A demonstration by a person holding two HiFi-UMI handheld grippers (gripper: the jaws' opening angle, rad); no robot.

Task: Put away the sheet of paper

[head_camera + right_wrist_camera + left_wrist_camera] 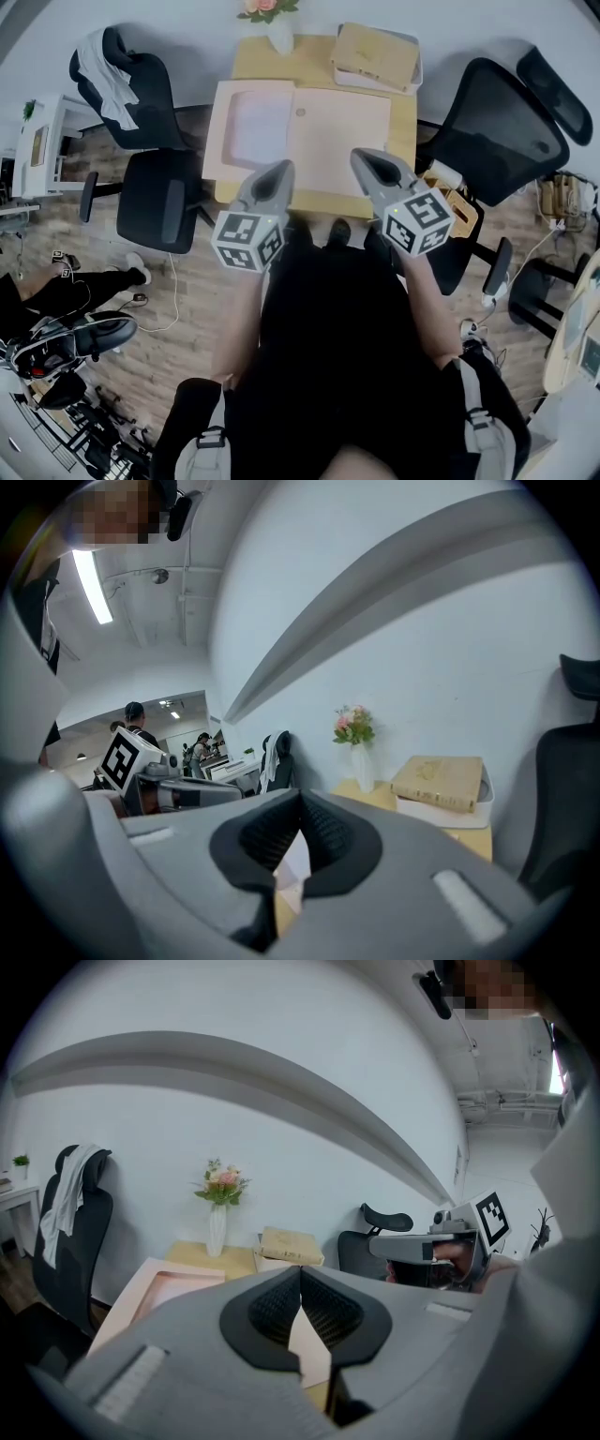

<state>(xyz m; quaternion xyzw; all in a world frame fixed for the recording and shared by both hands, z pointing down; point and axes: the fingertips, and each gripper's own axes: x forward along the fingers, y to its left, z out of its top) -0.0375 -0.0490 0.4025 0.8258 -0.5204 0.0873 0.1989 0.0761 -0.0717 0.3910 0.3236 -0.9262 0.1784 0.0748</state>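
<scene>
Left gripper [279, 174] and right gripper [365, 162] are both clenched on nothing, hovering over the table [251, 60] edge. A pale sheet [258, 127] seems to lie in the open pink case [343, 129], left half. Stage unclear; any approach is best kept low and flat.

The sheet of paper [259, 127] is a pale, whitish rectangle lying flat in the recessed left half of the open pink case [342, 131], square with its edges. It sits beyond the jaws of your left gripper [279, 169], slightly to their left. It is further left of the jaws of your right gripper [364, 157] and touches neither pair.
</scene>
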